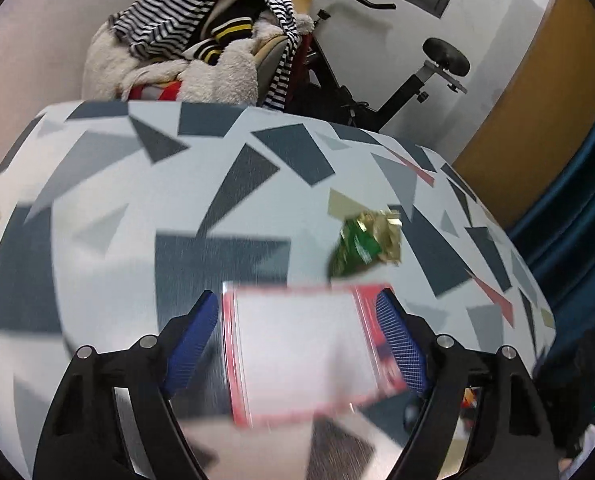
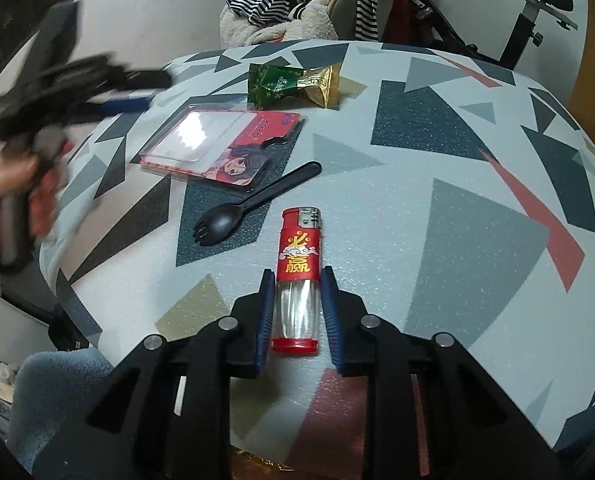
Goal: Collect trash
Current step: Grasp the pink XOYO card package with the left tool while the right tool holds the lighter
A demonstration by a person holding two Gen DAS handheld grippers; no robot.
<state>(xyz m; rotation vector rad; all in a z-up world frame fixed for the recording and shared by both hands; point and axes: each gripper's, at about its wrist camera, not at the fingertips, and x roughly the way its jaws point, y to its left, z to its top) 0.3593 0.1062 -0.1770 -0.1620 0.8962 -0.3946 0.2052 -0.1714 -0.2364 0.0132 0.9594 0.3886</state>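
Your right claw (image 2: 296,304) is closed on the red lighter (image 2: 299,276), which lies flat on the patterned counter (image 2: 457,208). Your left claw (image 1: 299,336) is wide open w/ the clear plastic package (image 1: 301,348) btwn its pads, not pressed. A green-gold wrapper (image 2: 293,82) and a black spork (image 2: 253,210) lie beyond.
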